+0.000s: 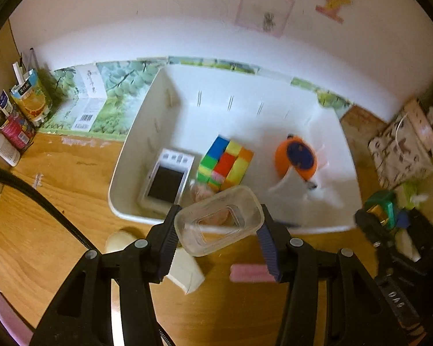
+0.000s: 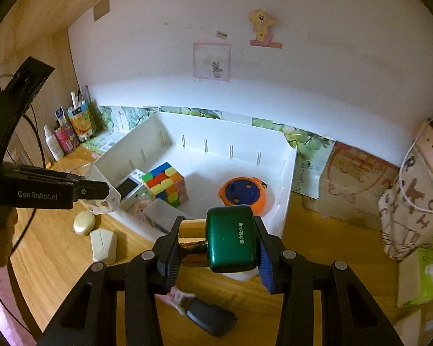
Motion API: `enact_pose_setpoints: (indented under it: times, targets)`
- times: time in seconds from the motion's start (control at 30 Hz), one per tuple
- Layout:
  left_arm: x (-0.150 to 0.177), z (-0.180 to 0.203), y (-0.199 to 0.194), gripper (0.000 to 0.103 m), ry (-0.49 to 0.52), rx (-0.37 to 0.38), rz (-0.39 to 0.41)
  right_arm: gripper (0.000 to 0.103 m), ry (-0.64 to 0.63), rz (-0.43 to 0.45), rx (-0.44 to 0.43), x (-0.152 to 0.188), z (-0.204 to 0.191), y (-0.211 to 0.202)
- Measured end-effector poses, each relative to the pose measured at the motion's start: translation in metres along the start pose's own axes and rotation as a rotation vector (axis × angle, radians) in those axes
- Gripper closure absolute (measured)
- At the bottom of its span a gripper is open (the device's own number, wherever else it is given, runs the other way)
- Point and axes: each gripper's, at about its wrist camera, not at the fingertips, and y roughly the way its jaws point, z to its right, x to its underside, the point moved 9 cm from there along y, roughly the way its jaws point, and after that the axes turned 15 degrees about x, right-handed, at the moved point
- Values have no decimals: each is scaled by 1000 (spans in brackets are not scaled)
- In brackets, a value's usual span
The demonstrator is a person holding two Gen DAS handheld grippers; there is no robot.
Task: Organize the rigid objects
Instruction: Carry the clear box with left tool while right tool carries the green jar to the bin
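We hold two things over one white bin (image 1: 121,173).
Left gripper (image 1: 219,227) jaws clamp one clear box (image 1: 219,220); right gripper (image 2: 216,242) jaws clamp one green tin (image 2: 231,238); open floor ahead.

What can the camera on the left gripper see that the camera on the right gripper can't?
Only the left wrist view shows the left gripper head-on, clamping the clear plastic box, plus a pink bar on the table.

Only the right wrist view shows the right gripper squeezing the green tin, and a dark object lying under it.

Both show the white bin holding the colourful cube, the orange round toy and the small white device.
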Motion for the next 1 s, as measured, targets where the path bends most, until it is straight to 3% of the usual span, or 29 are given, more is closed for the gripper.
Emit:
enact_pose_setpoints:
  times: [0.23, 0.43, 0.6, 0.83, 1.0]
  targets:
    - [-20, 7, 2, 48, 4, 14, 89, 59, 29, -7, -31, -4, 4, 23]
    - [-29, 14, 3, 48, 16, 32, 143, 59, 33, 40, -38, -8, 6, 30]
    - [-36, 21, -1, 47, 74, -3, 189, 58, -5, 75, -50, -12, 0, 29]
    - [-39, 23, -2, 31, 109, -54, 199, 47, -28, 83, -80, -12, -9, 27]
    - [-36, 19, -9, 26, 102, -67, 203, 42, -17, 86, -87, -12, -10, 21]
